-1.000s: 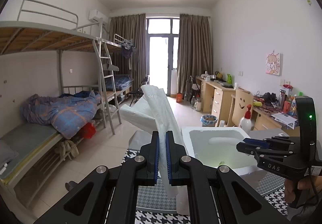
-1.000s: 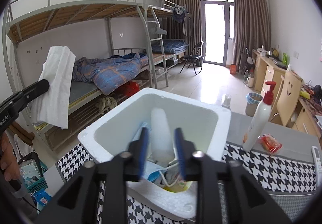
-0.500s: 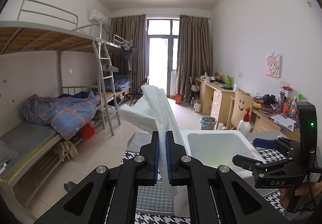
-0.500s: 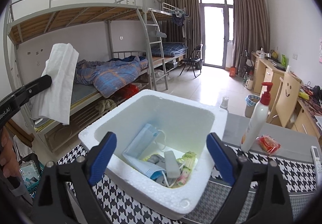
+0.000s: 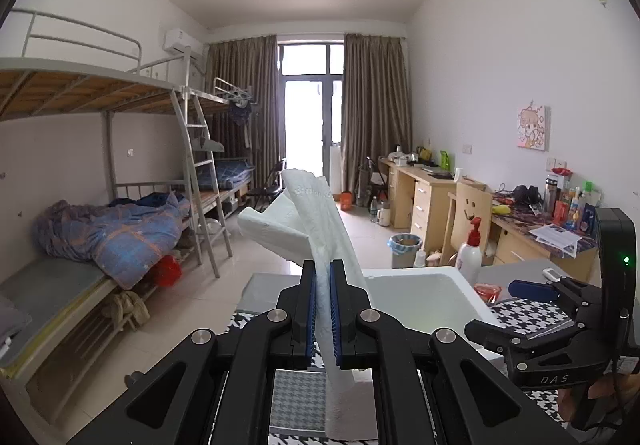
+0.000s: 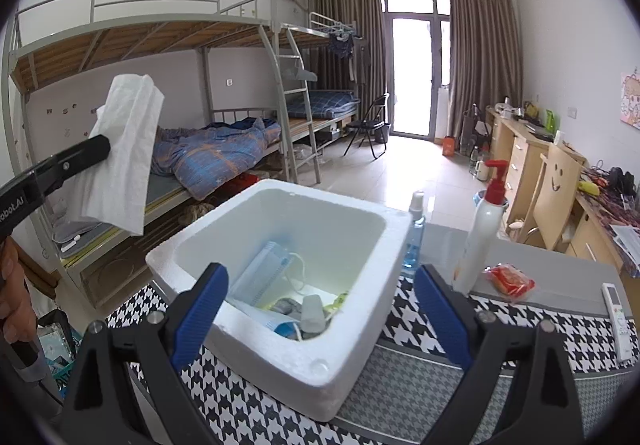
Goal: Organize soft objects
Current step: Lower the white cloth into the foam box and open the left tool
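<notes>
White paper towel (image 5: 320, 237) held up in the air, left of the foam box (image 6: 362, 357), pinched by the left tongs (image 5: 323, 309). Box sits on the houndstooth-covered surface (image 6: 420, 329); a blue face mask (image 6: 260, 277) and small items lie inside. Right tongs (image 6: 320, 309) spread wide over the box's near rim, gripping nothing.

White paper towel (image 5: 320, 221) upright, folded, aloft beside foam box (image 6: 360, 213) with face mask (image 6: 264, 277).
</notes>
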A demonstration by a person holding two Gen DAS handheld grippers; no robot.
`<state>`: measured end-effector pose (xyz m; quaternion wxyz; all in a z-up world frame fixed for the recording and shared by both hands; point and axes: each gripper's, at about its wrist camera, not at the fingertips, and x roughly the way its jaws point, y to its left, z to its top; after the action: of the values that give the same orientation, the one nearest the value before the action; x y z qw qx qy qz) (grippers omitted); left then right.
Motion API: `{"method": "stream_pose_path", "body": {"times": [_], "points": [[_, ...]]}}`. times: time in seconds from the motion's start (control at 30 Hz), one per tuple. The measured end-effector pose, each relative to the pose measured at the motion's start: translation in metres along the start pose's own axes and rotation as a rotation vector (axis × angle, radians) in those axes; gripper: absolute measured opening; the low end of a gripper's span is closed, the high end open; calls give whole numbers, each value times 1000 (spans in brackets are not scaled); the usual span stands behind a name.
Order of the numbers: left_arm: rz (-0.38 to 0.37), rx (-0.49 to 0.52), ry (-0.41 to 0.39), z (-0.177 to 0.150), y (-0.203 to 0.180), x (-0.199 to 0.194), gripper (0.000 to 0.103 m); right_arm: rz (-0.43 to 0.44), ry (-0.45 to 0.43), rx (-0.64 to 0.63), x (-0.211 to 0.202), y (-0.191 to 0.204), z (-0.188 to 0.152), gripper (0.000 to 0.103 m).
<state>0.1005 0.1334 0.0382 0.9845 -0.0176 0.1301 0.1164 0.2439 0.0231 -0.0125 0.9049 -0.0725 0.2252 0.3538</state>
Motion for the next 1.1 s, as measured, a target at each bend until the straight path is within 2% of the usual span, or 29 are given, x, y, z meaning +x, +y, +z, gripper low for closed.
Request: {"method": "stream_pose_path", "body": {"times": [0.53, 1.1], "points": [[-82, 32, 23, 4, -34, 15, 7, -86, -27, 25, -27, -23, -11, 97], [-136, 24, 128, -5, -54, 51, 7, -143, -30, 66, -42, -53, -26, 97]]}}
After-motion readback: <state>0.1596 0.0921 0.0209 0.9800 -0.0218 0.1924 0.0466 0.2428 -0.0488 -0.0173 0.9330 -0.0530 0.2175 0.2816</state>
